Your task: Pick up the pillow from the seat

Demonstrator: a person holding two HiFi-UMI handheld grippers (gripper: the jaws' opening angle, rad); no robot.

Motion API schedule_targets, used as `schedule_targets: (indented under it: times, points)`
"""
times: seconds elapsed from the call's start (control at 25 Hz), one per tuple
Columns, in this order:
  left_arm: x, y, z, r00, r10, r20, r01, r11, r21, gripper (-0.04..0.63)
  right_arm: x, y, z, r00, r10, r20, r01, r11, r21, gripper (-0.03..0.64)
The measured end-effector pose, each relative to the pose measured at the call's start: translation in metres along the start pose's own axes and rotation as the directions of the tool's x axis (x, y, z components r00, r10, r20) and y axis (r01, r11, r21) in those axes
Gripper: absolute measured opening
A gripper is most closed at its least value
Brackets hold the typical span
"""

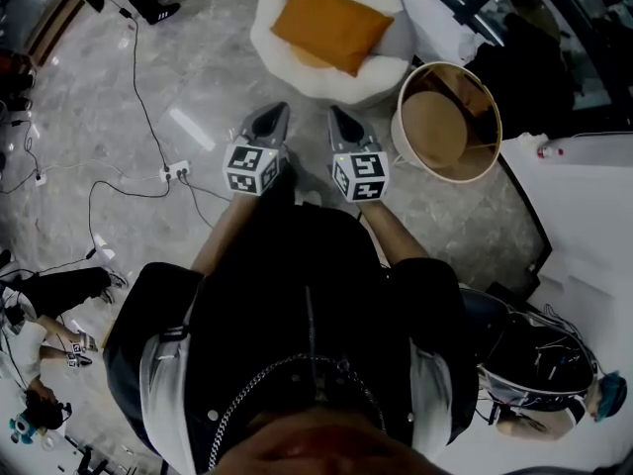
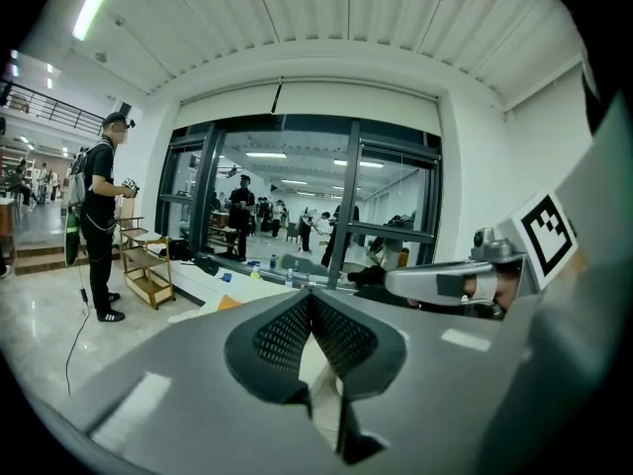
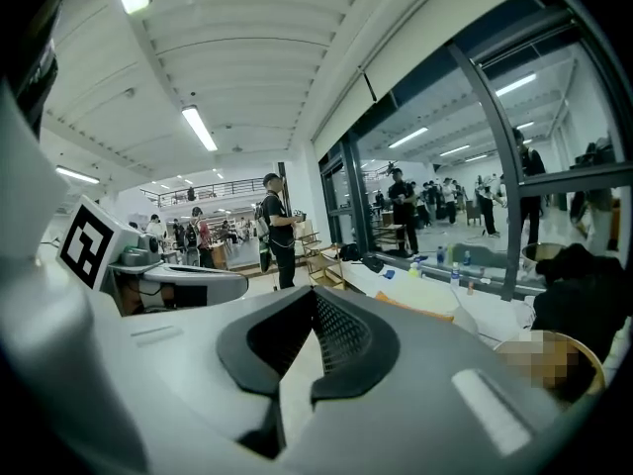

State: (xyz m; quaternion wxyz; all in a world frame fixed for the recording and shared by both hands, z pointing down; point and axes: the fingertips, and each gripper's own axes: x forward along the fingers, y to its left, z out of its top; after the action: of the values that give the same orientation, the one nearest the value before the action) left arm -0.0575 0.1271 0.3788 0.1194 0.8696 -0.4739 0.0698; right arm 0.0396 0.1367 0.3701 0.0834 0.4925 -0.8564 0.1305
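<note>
An orange pillow [image 1: 331, 23] lies on a round white seat [image 1: 287, 67] at the top of the head view. My left gripper [image 1: 271, 119] and right gripper [image 1: 344, 123] hover side by side above the floor, short of the seat, both pointing toward it. Each is shut with nothing between its fingers. In the left gripper view the shut jaws [image 2: 310, 296] hide most of the pillow; only an orange corner [image 2: 226, 304] shows. In the right gripper view the jaws [image 3: 315, 293] are shut too, and an orange edge of the pillow [image 3: 415, 308] peeks beyond them.
A round tan basket-like tub [image 1: 447, 122] stands right of the seat. Cables and a power strip [image 1: 176, 172] lie on the stone floor at left. A white table [image 1: 584, 206] fills the right side. People stand in the background [image 2: 97, 226].
</note>
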Motion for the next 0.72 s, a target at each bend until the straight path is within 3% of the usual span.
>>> schedule_targets:
  times: [0.28, 0.72]
  points:
    - [0.038, 0.015, 0.003, 1.0, -0.013, -0.008, 0.013, 1.0, -0.014, 0.009, 0.032, -0.025, 0.003, 1.0, -0.008, -0.025, 0.009, 1.0, 0.006, 0.003]
    - [0.141, 0.089, 0.025, 1.0, -0.023, 0.006, 0.024, 0.998, -0.058, 0.009, 0.139, -0.074, 0.035, 0.999, -0.008, -0.042, 0.008, 1.0, 0.009, 0.003]
